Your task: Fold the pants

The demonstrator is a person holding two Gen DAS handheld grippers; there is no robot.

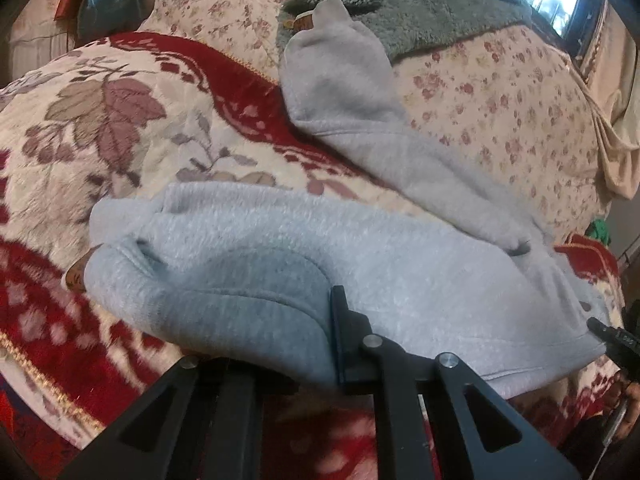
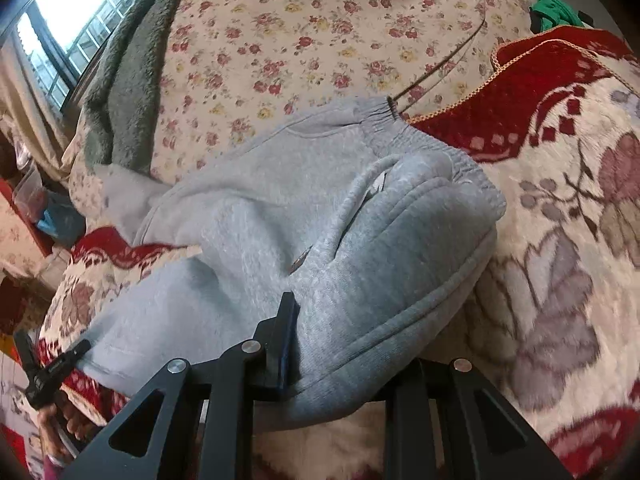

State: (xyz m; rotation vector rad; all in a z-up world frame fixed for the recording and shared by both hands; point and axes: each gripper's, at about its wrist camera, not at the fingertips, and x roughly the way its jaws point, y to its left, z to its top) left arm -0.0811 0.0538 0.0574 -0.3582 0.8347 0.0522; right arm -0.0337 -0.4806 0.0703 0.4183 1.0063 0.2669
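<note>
- The grey pants [image 1: 280, 248] lie crumpled on the red floral blanket [image 1: 120, 128] over the bed, one leg trailing toward the flowered quilt [image 1: 500, 112].
- The left gripper [image 1: 280, 344] jaws are clamped on a hem fold; the right gripper [image 2: 340, 344] jaws are clamped on the waistband end.
- Best lift both evenly, pull the cloth taut, and lay the legs together before creasing.

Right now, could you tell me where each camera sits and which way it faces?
Left wrist: on the left gripper, looking along the grey pants toward the leg ends; its fingers show.
Right wrist: on the right gripper, facing the waistband; its fingers show.
Shared: pants, red floral blanket, window.
</note>
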